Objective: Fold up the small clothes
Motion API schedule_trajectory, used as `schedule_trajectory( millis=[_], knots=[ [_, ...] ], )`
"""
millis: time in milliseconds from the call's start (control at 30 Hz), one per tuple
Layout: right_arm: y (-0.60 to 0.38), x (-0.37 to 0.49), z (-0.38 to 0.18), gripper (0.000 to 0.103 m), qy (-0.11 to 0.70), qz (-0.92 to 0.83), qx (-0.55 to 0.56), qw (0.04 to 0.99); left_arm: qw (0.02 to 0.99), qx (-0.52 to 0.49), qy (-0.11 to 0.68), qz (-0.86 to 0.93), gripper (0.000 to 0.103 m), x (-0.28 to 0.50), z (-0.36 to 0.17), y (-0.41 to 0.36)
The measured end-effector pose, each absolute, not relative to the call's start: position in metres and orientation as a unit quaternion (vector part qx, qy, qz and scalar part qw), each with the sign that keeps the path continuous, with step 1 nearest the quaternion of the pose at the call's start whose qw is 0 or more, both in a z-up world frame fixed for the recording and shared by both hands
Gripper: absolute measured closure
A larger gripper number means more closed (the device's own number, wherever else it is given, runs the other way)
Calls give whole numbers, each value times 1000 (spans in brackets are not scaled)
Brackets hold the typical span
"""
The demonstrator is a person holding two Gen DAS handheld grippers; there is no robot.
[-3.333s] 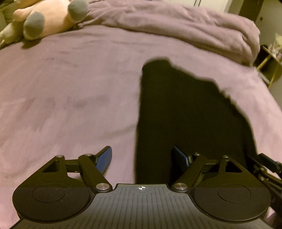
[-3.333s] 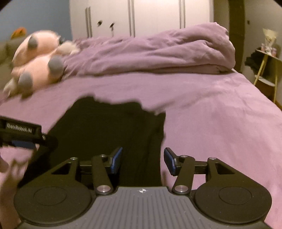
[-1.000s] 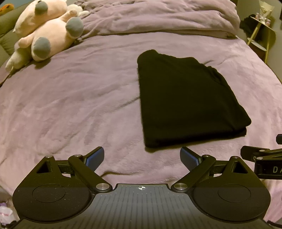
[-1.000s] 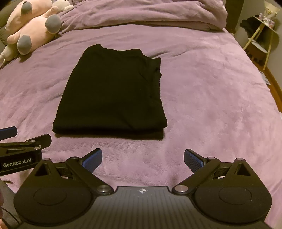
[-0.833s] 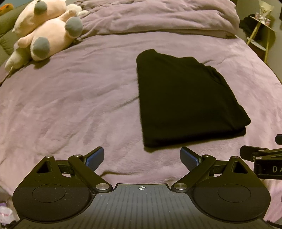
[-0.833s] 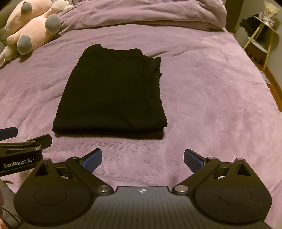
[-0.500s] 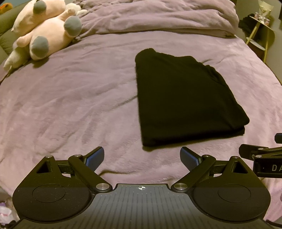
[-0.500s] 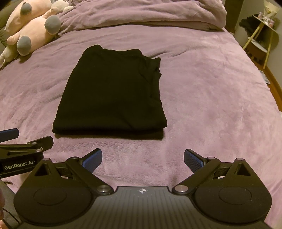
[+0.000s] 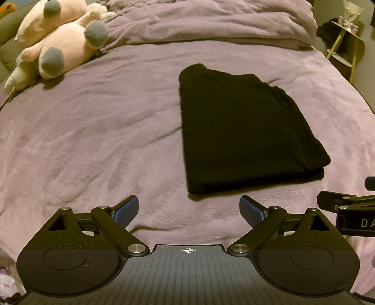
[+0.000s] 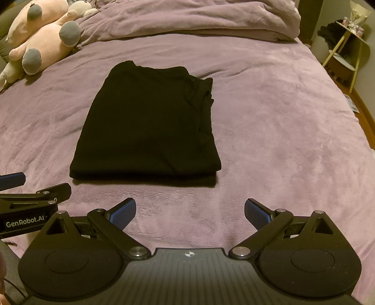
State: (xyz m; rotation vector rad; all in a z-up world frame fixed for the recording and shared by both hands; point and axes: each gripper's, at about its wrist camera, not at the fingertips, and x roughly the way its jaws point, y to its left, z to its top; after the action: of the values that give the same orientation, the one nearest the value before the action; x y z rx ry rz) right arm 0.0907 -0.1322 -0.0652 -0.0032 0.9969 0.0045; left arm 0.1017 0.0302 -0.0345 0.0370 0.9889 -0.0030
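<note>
Garment (image 9: pixel 246 131): black, folded into a flat rectangle, lying on the bed (image 9: pixel 93 131); centre-right of the left wrist frame, centre-left of the right wrist frame (image 10: pixel 145 126). Layered edges visible along its right side and near edge

Left gripper (image 9: pixel 188 208): released, blue pads spread wide, holding nothing; bottom of frame, apart from the garment's near edge. Also seen at the lower left edge of the right wrist frame (image 10: pixel 28 199)

Right gripper (image 10: pixel 189 212): released, pads spread wide, holding nothing; bottom of frame, apart from the garment

Bed: purple fleece cover, lightly creased

Duvet (image 9: pixel 211 21): purple, bunched along the top of frame

Plush toy (image 9: pixel 56 37): pink with grey feet, upper left

Side stand (image 10: pixel 346 54): pale legs, upper right, off the bed
</note>
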Motion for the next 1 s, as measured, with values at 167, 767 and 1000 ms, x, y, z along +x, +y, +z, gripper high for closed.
schedule_trajectory(
  millis=[167,767,1000],
  knots=[
    [-133,91,-65,4,477,3,-2,879,879,17,476,-2,6,102,-35,31],
    [-133,90,-62,4,475,4,-5,880,879,11,476,-5,6,101,-32,33],
    [-133,90,-60,4,473,4,-5,881,879,11,476,-4,6,101,-32,33]
  ],
)
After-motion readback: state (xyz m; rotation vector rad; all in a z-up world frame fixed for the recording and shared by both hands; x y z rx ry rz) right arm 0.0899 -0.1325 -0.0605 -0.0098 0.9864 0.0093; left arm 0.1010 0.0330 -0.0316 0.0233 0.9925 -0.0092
